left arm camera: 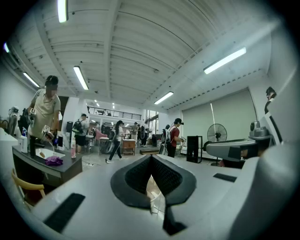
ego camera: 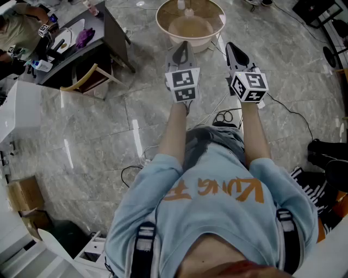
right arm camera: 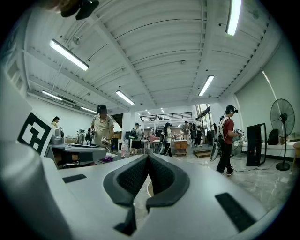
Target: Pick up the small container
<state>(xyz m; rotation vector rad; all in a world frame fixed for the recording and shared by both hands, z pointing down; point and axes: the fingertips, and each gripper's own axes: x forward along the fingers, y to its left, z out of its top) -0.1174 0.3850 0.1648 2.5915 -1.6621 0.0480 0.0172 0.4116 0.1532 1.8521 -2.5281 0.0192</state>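
Ahead of me, past both grippers, the small container (ego camera: 188, 12) is sitting on a round beige surface (ego camera: 159, 21), which is standing on the pale stone floor (ego camera: 98, 125). It is lying well apart from either tool. I am holding the left gripper (ego camera: 183, 45) and the right gripper (ego camera: 230, 49) side by side (both pointing toward that surface). Each one's jaws are pressing together with nothing between them. Black cables (ego camera: 223, 115) are trailing across the floor below my arms.

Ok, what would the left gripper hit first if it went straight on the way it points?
Probably the round beige basin right ahead of the left gripper; it might pass over the rim, height is unclear.
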